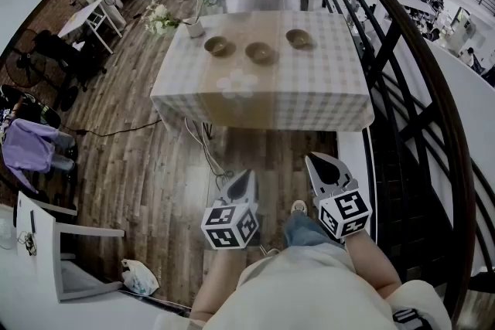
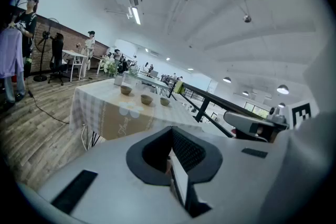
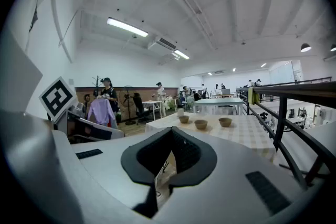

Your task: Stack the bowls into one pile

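- Bowls, three in all, stand in a row on the surface (image 1: 325, 93). Each is apart from the next and none is stacked.
- The left bowl (image 1: 217, 46) is the one nearest the vase (image 1: 193, 27), which holds pale flowers and stands at its 10 o'clock, by the far left corner.
- The middle bowl (image 1: 259, 52) sits at 3 o'clock from the left bowl, a touch nearer the front edge.
- The right bowl (image 1: 298, 39) sits at 2 o'clock from the middle one, well inside the right edge.
- A checked cloth (image 1: 263, 108) covers the surface and hangs down its front.
- The left gripper (image 1: 246, 182) is held low over the wood floor (image 1: 155, 166), well short of the surface, with the bowls at its 12 o'clock.
- In its own view its fingers (image 2: 105, 165) are clenched together with nothing between them.
- The right gripper (image 1: 323, 165) hangs at 3 o'clock from the left one, near it but apart, and points the same way.
- Its fingers are pressed together but for a thin slit that shows the floor, and they hold nothing.
- A dark railing (image 1: 402, 58) runs along the 3 o'clock side of the surface.
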### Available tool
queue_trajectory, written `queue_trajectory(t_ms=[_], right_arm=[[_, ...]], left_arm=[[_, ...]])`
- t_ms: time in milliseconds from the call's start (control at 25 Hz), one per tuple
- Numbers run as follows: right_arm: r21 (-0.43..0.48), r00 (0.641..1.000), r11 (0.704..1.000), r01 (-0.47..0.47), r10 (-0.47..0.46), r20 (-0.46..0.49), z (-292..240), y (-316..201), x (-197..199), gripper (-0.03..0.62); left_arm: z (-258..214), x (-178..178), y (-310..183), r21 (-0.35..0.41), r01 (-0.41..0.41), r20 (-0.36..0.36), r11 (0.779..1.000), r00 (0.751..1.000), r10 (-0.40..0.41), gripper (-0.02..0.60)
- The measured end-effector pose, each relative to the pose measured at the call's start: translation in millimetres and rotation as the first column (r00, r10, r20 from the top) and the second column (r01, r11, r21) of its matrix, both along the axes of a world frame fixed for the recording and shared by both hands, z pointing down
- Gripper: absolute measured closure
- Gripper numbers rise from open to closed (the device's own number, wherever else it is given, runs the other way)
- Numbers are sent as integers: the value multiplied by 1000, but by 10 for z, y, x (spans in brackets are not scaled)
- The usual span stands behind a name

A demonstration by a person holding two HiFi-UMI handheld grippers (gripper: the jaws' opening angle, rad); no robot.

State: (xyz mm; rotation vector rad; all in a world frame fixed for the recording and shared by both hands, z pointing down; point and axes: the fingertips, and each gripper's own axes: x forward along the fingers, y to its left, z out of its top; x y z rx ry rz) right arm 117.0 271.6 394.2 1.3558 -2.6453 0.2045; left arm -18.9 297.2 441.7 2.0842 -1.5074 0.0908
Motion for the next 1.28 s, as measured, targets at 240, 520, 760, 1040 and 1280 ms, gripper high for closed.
queue_trajectory(t_ms=[240, 520, 760, 1040, 1280], right_arm=[[-18, 1000, 1000, 0, 0, 1, 98, 132, 99, 594], [-20, 1000, 999, 29, -29, -3, 108, 58, 45, 594], [-20, 998, 999, 44, -43, 46, 25, -234, 31, 594], [-12, 993, 994, 110, -109, 35, -6, -680, 89, 594], [-17, 989, 989, 148, -147, 15, 62, -1219, 200, 593]], left_arm=[[12, 44, 85, 6, -1, 3, 1000, 1000, 1, 578], [-11, 36, 21, 3, 10, -4, 1000, 1000, -10, 578], [-78, -9, -204, 16, 31, 0, 999, 1000, -31, 577], [-138, 133, -630, 33, 52, -4, 998, 999, -52, 578], [-100, 208, -1125, 29, 94, -4, 995, 996, -94, 577]])
